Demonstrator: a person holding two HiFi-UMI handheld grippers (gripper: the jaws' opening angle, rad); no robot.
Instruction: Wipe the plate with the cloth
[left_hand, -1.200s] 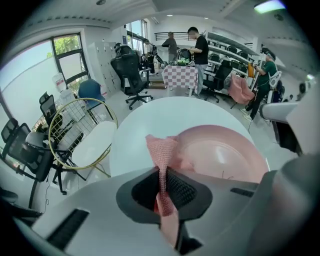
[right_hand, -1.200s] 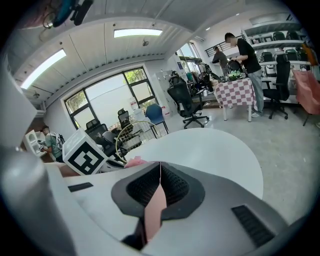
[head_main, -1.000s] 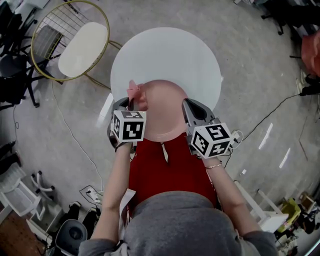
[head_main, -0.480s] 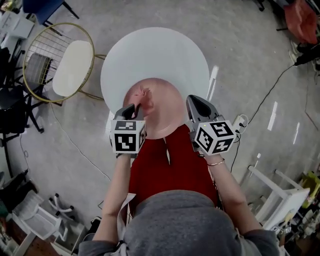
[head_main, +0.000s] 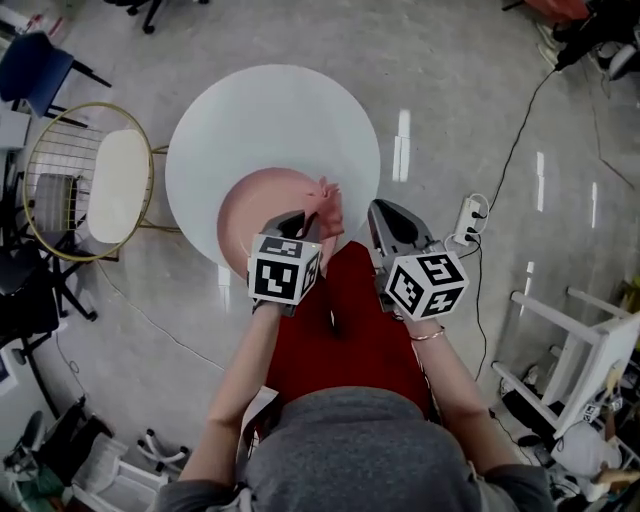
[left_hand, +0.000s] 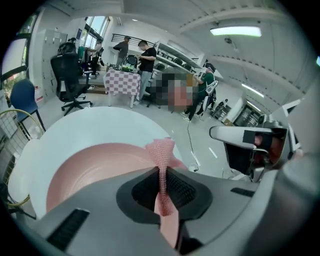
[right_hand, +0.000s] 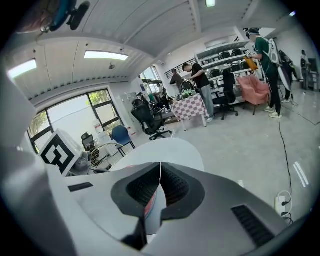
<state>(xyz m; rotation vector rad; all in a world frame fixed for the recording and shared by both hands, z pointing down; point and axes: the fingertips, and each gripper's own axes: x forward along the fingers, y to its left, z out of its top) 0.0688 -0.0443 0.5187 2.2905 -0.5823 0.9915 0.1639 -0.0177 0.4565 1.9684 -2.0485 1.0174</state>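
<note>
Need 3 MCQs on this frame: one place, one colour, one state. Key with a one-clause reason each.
1. Where does the plate sit on the round table?
A. at the edge nearest the person
B. dead centre
C. at the far edge

2. What colour is the cloth?
A. blue
B. pink
C. green

3. What state are the right tongs in?
A. wide open
B. shut on the cloth
C. shut with nothing between them

Key:
1 A: in the head view the plate lies at the table's near rim, just ahead of both grippers.
2 B: the left gripper view shows a pink mesh cloth pinched in the left tongs.
3 C: the right gripper view shows the jaws meeting with nothing in between.
</note>
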